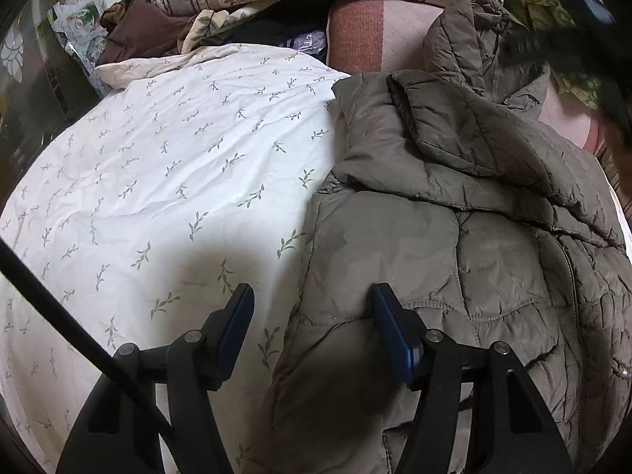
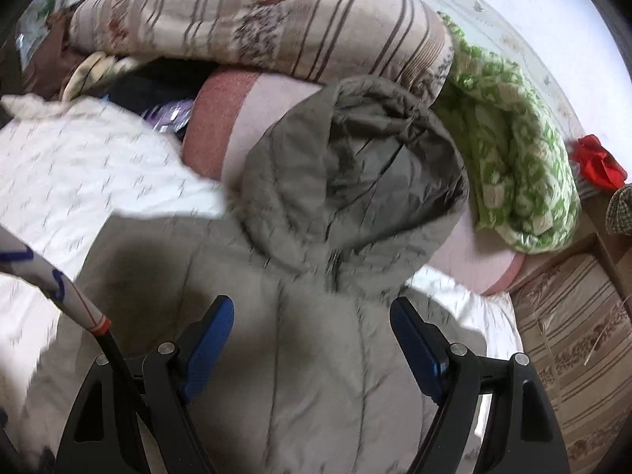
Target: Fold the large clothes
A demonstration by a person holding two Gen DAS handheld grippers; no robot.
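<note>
A large olive-grey quilted hooded jacket [image 1: 466, 237] lies on a bed, on a white duvet with a leaf print [image 1: 166, 166]. One sleeve is folded across its chest. My left gripper [image 1: 312, 300] is open and empty, just over the jacket's left edge where it meets the duvet. In the blurred right wrist view the jacket [image 2: 316, 335] lies with its hood [image 2: 355, 173] at the far end. My right gripper [image 2: 312, 316] is open and empty above the jacket's body, below the hood.
A striped floral quilt [image 2: 256, 19] is piled at the head of the bed over a pink pillow [image 2: 237, 118]. A green-and-white blanket [image 2: 513, 158] lies at the right, near a red cloth [image 2: 596, 162]. Brown clothes [image 1: 138, 27] are heaped at the far left.
</note>
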